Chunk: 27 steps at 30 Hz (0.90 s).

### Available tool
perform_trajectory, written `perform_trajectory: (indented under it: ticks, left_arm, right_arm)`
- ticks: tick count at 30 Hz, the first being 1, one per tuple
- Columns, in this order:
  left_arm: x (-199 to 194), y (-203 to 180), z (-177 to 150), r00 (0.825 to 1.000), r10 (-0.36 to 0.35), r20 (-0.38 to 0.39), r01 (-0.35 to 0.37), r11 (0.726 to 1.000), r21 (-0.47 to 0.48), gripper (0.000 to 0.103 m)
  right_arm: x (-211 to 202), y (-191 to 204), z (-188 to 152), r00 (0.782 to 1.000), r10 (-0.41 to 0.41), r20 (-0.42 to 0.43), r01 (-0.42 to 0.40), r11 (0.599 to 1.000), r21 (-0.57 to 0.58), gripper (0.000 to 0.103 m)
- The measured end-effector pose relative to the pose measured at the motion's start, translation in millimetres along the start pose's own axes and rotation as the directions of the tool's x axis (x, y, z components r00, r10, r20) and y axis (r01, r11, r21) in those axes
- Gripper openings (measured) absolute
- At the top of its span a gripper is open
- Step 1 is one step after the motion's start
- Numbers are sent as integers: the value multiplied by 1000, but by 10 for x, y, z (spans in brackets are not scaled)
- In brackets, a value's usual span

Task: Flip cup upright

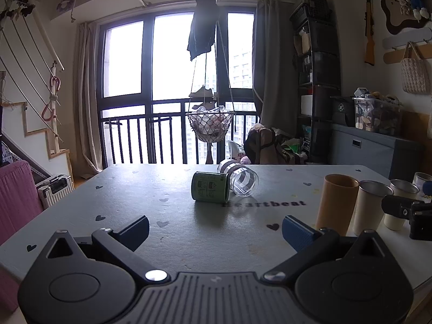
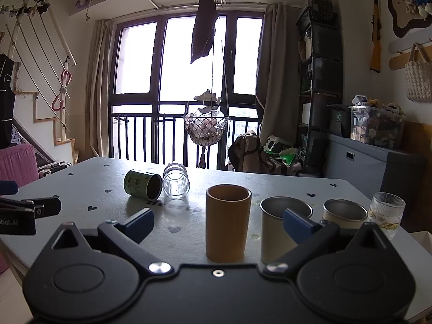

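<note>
A green cup (image 1: 210, 187) lies on its side in the middle of the grey table (image 1: 135, 202), touching a clear glass cup (image 1: 241, 178) that also lies on its side. Both show in the right wrist view, the green cup (image 2: 141, 184) with its mouth toward me and the glass cup (image 2: 176, 180) beside it. My left gripper (image 1: 216, 226) is open and empty, short of the green cup. My right gripper (image 2: 218, 221) is open and empty, with an upright tan cup (image 2: 228, 222) standing between its fingers' line of sight.
To the right stand a tan cup (image 1: 336, 202), two metal cups (image 1: 371, 206) (image 1: 399, 202) and a ribbed glass (image 2: 386, 213). The right gripper's body (image 1: 410, 213) shows at the left view's right edge, the left gripper's (image 2: 24, 213) at the right view's left edge.
</note>
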<state>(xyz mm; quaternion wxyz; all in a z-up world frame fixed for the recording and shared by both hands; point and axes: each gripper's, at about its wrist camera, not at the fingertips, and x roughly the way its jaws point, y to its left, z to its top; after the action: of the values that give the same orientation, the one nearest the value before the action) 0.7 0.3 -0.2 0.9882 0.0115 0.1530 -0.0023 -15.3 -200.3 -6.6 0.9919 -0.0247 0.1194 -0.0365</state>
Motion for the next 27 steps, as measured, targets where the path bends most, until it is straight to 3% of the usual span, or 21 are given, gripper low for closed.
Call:
perform_trajectory:
  ticks: [27]
  left_arm:
    - [20, -28, -4, 1000, -1, -2, 1, 1000, -3, 103]
  right_arm:
    - [-63, 1, 52, 1000, -1, 2, 1, 1000, -5, 103]
